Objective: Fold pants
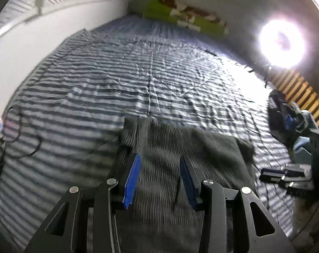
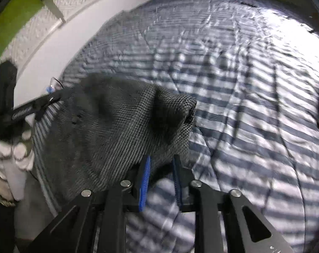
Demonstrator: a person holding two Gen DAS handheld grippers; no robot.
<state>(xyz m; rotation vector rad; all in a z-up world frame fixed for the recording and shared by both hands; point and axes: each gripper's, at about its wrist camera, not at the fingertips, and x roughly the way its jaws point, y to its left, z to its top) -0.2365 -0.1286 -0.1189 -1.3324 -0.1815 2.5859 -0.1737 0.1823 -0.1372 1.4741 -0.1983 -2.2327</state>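
Note:
Dark grey ribbed pants (image 1: 180,147) lie folded on a striped bed cover (image 1: 117,73). My left gripper (image 1: 160,168) hovers over their near part, open, with nothing between its blue pads (image 1: 132,179). In the right wrist view the pants (image 2: 108,122) bulge up into a raised corner (image 2: 180,107). My right gripper (image 2: 161,164) stands open at their near right edge, and cloth reaches the fingertips without being pinched. The left gripper (image 2: 43,101) shows at the pants' left edge, held by a gloved hand (image 2: 14,154). The right gripper (image 1: 286,177) appears beside the pants' right side.
The striped cover (image 2: 254,105) spreads far ahead and to the right. A white wall (image 1: 32,48) runs along the left side. A black cable (image 1: 28,145) lies on the cover at left. A bright lamp (image 1: 282,42), dark bags (image 1: 286,118) and a green patterned bolster (image 1: 186,16) sit beyond.

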